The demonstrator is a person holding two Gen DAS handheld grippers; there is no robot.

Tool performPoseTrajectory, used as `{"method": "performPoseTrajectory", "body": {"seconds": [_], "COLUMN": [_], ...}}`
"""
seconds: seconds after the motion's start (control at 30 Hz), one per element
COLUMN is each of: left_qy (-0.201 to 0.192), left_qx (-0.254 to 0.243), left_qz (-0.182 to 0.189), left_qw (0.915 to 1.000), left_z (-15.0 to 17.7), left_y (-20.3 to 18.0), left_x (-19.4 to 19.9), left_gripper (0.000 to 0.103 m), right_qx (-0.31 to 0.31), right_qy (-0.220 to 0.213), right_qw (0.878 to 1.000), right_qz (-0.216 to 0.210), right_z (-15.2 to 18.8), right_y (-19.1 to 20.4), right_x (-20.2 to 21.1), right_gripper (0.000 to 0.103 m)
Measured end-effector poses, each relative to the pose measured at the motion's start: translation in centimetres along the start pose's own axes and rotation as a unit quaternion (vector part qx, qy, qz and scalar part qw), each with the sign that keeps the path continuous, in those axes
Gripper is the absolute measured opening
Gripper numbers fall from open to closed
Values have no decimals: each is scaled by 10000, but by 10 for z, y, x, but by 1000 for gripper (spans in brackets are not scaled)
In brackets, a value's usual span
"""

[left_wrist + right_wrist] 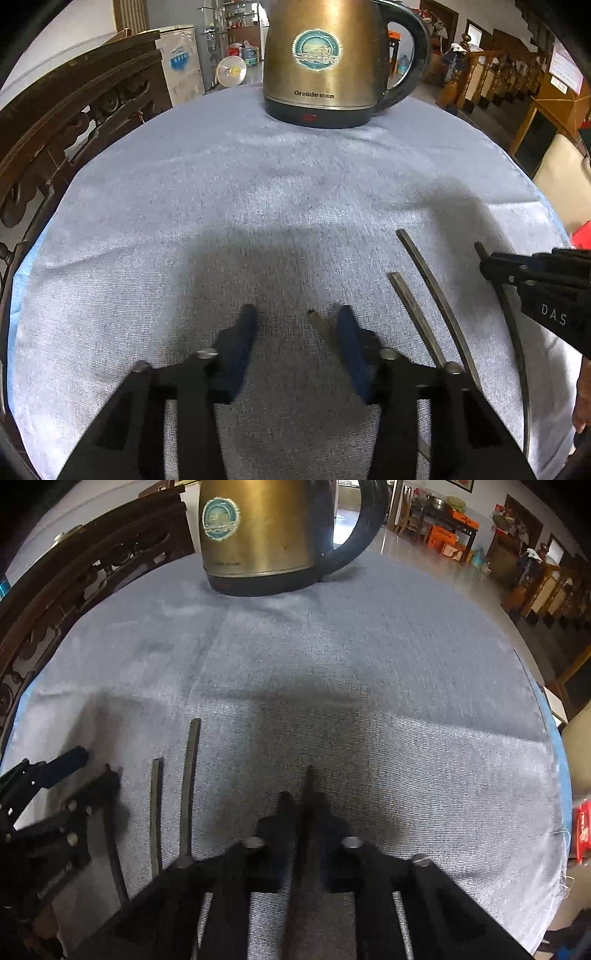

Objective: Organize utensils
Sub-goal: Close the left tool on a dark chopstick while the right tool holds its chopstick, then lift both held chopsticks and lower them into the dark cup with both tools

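Several dark chopsticks lie on the blue-grey cloth [258, 192]. In the left wrist view my left gripper [297, 317] is open, low over the cloth, with one chopstick [321, 323] lying just inside its right finger. Two more chopsticks [417, 306] [436, 280] lie to its right. My right gripper [484, 254] shows at the right edge, shut on a chopstick [513, 339]. In the right wrist view my right gripper [304, 801] is shut on that chopstick [308, 779], whose tip sticks out forward. The two loose chopsticks [157, 805] [188, 782] lie to its left, then my left gripper [92, 764].
A brass electric kettle [325, 62] with a black handle stands at the far middle of the cloth, also in the right wrist view [266, 535]. A carved dark wooden chair back [66, 122] borders the table's left side. The cloth's edge curves round on the right [554, 738].
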State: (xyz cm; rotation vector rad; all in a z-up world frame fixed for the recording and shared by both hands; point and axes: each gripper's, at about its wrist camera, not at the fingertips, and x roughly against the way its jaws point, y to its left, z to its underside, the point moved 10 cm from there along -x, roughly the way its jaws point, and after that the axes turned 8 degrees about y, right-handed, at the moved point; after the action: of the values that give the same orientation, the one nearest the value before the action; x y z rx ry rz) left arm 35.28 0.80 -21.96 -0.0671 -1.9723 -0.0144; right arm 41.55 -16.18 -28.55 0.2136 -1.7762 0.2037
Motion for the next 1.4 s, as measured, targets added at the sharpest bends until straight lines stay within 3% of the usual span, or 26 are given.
{"method": "performPoseTrajectory", "body": {"seconds": [0.03, 0.07, 0.3, 0.37, 0.43, 0.47, 0.67, 0.8, 0.9, 1.03, 1.17, 1.4], "left_qy": [-3, -1, -7, 231, 385, 419, 708, 566, 297, 111, 72, -516], "left_qx": [24, 37, -172, 89, 400, 546, 807, 693, 211, -125, -173, -112], "left_qz": [10, 31, 387, 559, 724, 674, 291, 12, -113, -6, 169, 319], "left_qw": [10000, 10000, 9991, 9981, 9958, 9954, 9938, 9960, 9993, 9999, 9997, 9981], "left_z": [-1, -1, 6, 12, 18, 20, 29, 30, 26, 22, 21, 16], "left_y": [1, 1, 6, 11, 15, 18, 12, 5, -6, -5, 5, 17], "left_x": [0, 0, 4, 7, 10, 11, 11, 9, 9, 11, 13, 55], "left_gripper": [18, 13, 11, 16, 42, 46, 51, 50, 24, 10, 5, 5], "right_qx": [-32, -87, -543, -630, -670, -672, -564, -553, -551, -528, -606, -555], "right_qy": [-18, -50, -15, 8, 24, 31, 75, 142, 156, 96, -23, -677], "right_qw": [10000, 9999, 9968, 9956, 9946, 9944, 9957, 9951, 9950, 9950, 9933, 9900], "right_qz": [-35, -95, -583, -696, -797, -812, -737, -810, -821, -840, -987, -1104], "right_z": [1, 2, 18, 21, 23, 22, 22, 21, 17, 20, 29, 36], "right_y": [-1, -2, -13, -16, -18, -18, -16, -17, -17, -17, -16, -10], "right_x": [1, 3, 4, 3, 4, 2, 3, 3, -1, 1, 10, 54], "right_gripper": [8, 8, 7, 7, 8, 8, 8, 8, 7, 7, 7, 7]}}
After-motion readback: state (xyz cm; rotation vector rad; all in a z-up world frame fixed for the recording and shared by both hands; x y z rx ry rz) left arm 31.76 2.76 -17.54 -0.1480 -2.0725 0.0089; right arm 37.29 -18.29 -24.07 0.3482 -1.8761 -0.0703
